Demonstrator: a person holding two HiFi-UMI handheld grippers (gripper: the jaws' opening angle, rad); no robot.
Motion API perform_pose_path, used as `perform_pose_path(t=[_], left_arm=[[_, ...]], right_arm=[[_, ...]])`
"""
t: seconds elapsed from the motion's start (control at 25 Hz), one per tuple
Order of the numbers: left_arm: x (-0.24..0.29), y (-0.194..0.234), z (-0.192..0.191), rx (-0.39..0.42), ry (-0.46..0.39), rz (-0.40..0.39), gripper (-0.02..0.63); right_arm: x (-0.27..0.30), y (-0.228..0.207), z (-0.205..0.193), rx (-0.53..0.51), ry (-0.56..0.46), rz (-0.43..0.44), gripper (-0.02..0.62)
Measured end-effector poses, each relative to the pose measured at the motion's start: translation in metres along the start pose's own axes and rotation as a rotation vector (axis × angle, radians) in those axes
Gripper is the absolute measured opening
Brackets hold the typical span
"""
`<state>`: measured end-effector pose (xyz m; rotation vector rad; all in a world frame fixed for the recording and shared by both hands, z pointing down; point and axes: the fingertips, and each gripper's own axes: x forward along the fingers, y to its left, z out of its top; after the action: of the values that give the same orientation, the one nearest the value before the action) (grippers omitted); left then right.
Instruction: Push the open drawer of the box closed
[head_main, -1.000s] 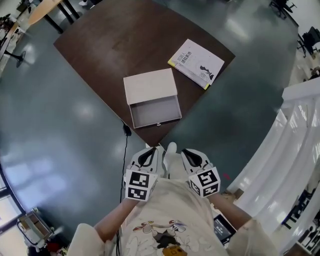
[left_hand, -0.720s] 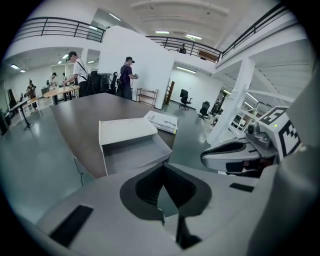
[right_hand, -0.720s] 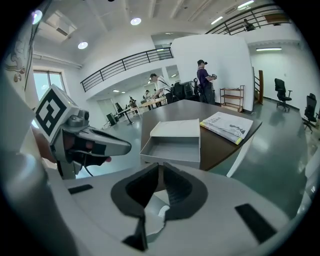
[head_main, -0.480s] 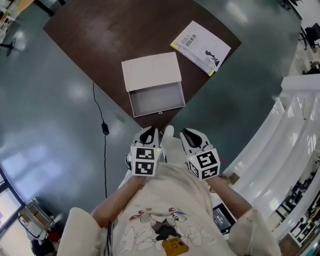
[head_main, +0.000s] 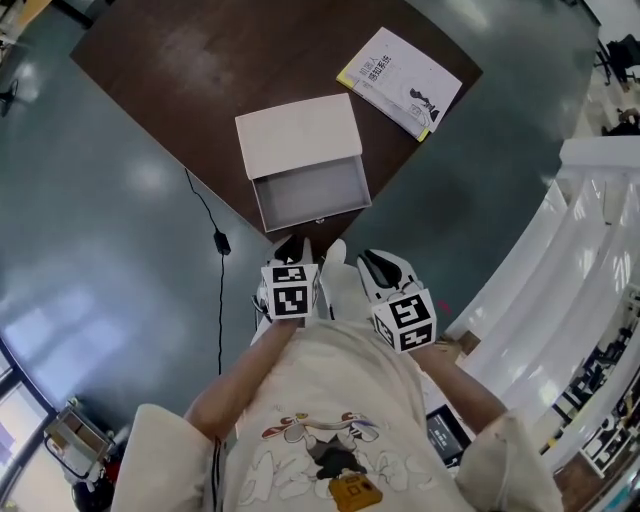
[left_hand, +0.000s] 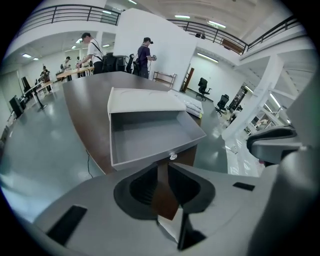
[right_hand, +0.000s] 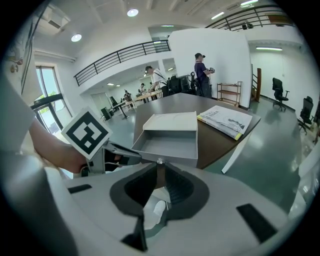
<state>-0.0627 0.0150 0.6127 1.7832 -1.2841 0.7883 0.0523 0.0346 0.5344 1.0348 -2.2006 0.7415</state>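
Box: white box (head_main: 297, 135) lay on the dark table (head_main: 170, 70), near the corner facing the person; its top was plain.
Drawer: drawer (head_main: 310, 190) stood pulled well out toward the person, empty, with a small knob (head_main: 320, 221) at mid-front; not yet pushed.
Left gripper: left gripper (left_hand: 161, 167) hung short of the table, aimed at the drawer front; its jaws had just been opening to a narrow gap, with nothing between them.
Right gripper: right gripper (right_hand: 158, 166) was just beside the left, clear of the drawer; tips drawn together, empty.
Risk, sliding: the box looked light and nothing braced it; a push could shove the whole box toward the book (head_main: 405, 82) instead of closing it.
Risk, jamming: a push to one side of the knob could skew the drawer.
Risk, slipping: a narrow tip could glance off the round knob.
Writing: the book cover carried title lines too small to read, with a yellow edge strip; the marker cubes (head_main: 290, 300) showed only black-and-white squares; no label was seen on the box.
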Motion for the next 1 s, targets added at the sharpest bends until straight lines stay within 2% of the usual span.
perform_pose_path(t=[0.08, 0.4, 0.6, 1.0], left_arm=[[0.006, 0.004, 0.0, -0.021, 0.004, 0.007, 0.067], [0.025, 0.004, 0.001, -0.149, 0.035, 0.019, 0.163], [0.026, 0.008, 0.005, -0.161, 0.013, 0.103, 0.169], [0.028, 0.012, 0.007, -0.214, 0.014, 0.172, 0.169]], right_arm=[[0.0, 0.0, 0.0, 0.007, 0.001, -0.009, 0.04], [0.0, 0.0, 0.0, 0.026, 0.012, -0.006, 0.04], [-0.006, -0.005, -0.003, 0.035, 0.012, -0.011, 0.04], [-0.011, -0.012, -0.006, 0.041, 0.015, -0.014, 0.04]])
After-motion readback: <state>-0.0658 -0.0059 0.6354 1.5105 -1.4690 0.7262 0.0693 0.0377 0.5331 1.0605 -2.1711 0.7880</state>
